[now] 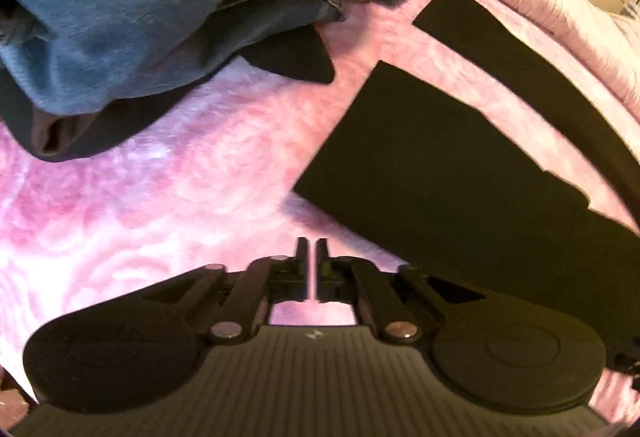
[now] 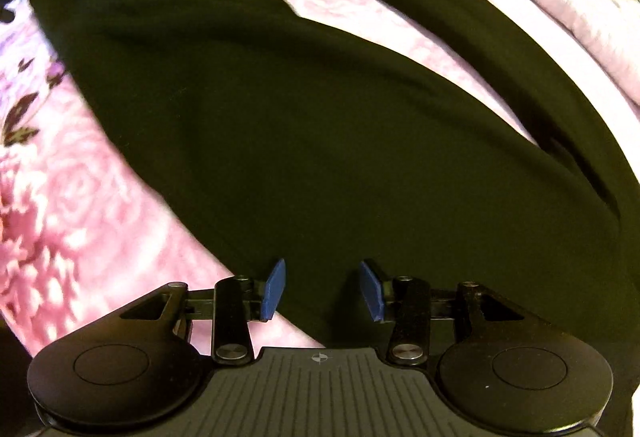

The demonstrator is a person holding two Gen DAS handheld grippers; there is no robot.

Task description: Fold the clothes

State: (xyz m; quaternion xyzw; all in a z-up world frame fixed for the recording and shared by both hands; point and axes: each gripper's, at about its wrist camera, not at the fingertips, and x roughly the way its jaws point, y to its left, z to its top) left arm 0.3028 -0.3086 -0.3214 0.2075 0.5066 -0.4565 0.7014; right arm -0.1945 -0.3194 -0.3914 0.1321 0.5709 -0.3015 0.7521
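Two grippers are over the pink bedspread (image 1: pixel 168 173). Your left gripper (image 1: pixel 312 249) has its fingers together, with nothing between them, just beside the black garment (image 1: pixel 460 173). Your right gripper (image 2: pixel 323 287) has its blue pads (image 2: pixel 275 289) apart above the same garment (image 2: pixel 304 125), which lies spread flat. Jeans (image 1: pixel 100 9) are heaped further away.

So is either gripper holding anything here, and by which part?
Nothing is held. The left gripper is shut with no cloth between its fingers; the right gripper is open over the black garment.
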